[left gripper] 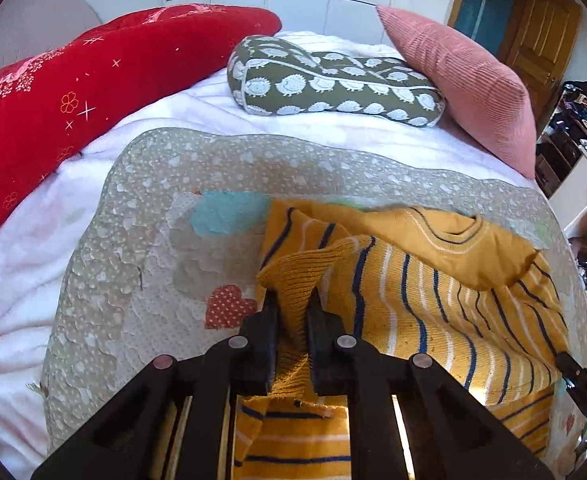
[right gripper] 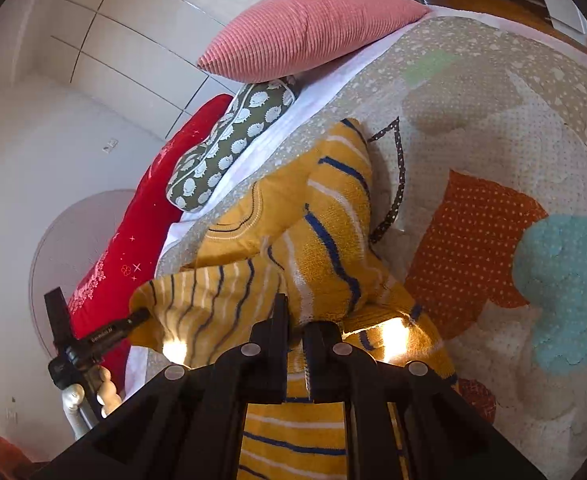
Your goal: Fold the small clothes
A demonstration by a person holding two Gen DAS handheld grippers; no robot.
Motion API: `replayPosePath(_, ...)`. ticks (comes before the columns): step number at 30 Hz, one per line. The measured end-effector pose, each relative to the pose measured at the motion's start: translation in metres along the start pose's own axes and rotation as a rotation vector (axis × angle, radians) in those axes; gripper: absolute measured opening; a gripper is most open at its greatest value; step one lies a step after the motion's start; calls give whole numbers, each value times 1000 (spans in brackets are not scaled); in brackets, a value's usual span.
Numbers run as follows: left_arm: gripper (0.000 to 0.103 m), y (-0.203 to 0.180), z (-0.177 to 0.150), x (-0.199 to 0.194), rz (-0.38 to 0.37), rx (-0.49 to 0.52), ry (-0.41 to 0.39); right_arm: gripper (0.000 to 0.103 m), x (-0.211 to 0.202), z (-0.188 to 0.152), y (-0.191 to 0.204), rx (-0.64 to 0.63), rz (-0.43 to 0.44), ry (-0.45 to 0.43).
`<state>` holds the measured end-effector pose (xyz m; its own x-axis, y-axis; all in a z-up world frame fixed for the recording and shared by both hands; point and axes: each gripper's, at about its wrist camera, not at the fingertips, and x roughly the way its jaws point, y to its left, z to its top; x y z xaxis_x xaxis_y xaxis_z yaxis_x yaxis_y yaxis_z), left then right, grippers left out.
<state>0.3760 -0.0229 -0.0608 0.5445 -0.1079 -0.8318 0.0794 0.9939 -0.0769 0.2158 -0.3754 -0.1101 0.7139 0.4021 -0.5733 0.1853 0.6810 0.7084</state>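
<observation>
- Left wrist view: left gripper (left gripper: 292, 300) pinches the yellow striped sweater (left gripper: 433, 280), its ribbed edge running toward 12 o'clock.
- Right gripper (right gripper: 295, 316) clamps another part of it.
- Mid-fold, I judge; next, carry both pinched edges across onto the quilt (left gripper: 153, 208).

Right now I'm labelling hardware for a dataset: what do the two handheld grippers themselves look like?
Both the left gripper and right gripper are matte black, with flat slab fingers on angular linkage arms with round silver pivot pins. No cables or sleeves are visible.

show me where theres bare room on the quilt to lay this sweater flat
Free: the quilt left of the striped yellow sweater, around the red heart patch, out to the white blanket. Crowded: the far end, where the red cushion, hedgehog-print pillow and pink pillow sit.
</observation>
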Motion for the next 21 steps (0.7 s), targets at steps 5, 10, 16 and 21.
replayPosePath(5, 28, 14, -22, 52, 66, 6, 136, 13, 24, -10, -24, 58, -62, 38)
replayPosePath(10, 35, 41, -32, 30, -55, -88, 112, 28, 7, -17, -38, 98, 18, 37)
replayPosePath(16, 59, 64, -73, -28, -43, -39, 26, 48, -53, -32, -36, 3, -31, -8)
replayPosePath(21, 60, 89, -137, -55, -79, -93, 78, 48, -98, -69, -48, -29, -103, -36)
